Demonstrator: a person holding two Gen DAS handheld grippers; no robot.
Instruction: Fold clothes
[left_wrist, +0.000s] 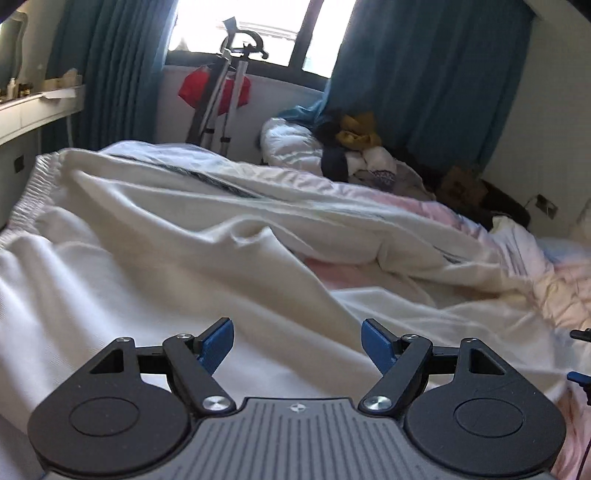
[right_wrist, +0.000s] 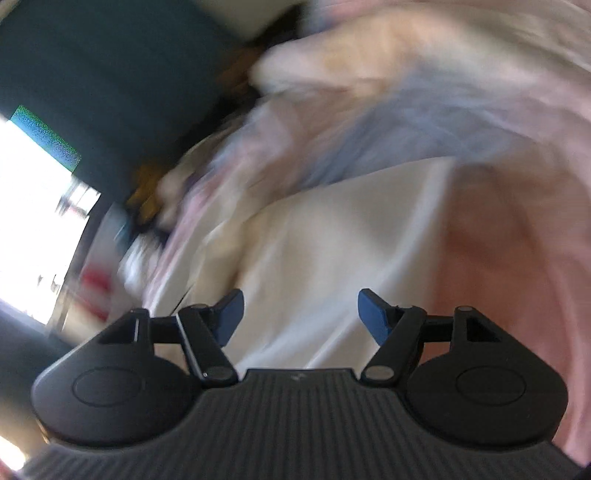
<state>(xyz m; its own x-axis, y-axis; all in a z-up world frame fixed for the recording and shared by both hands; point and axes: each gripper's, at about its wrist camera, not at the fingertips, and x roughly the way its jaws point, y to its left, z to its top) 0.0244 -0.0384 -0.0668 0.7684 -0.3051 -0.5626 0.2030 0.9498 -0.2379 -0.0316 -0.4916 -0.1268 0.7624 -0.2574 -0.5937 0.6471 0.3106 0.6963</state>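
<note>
A large cream-white garment (left_wrist: 166, 240) lies rumpled across the bed, its ribbed hem (left_wrist: 33, 184) at the far left. My left gripper (left_wrist: 297, 345) is open and empty, just above the cloth near its front part. The right wrist view is blurred by motion. It shows the same cream garment (right_wrist: 332, 251) below my right gripper (right_wrist: 301, 317), which is open and empty. The tip of the right gripper (left_wrist: 580, 354) shows at the right edge of the left wrist view.
The bed has a pink and white quilt (left_wrist: 406, 206). A pile of clothes (left_wrist: 354, 140) sits at the far end. A folded metal stand (left_wrist: 225, 92) with red cloth leans under the window. Teal curtains (left_wrist: 424, 74) hang behind. A white dresser (left_wrist: 33, 107) stands left.
</note>
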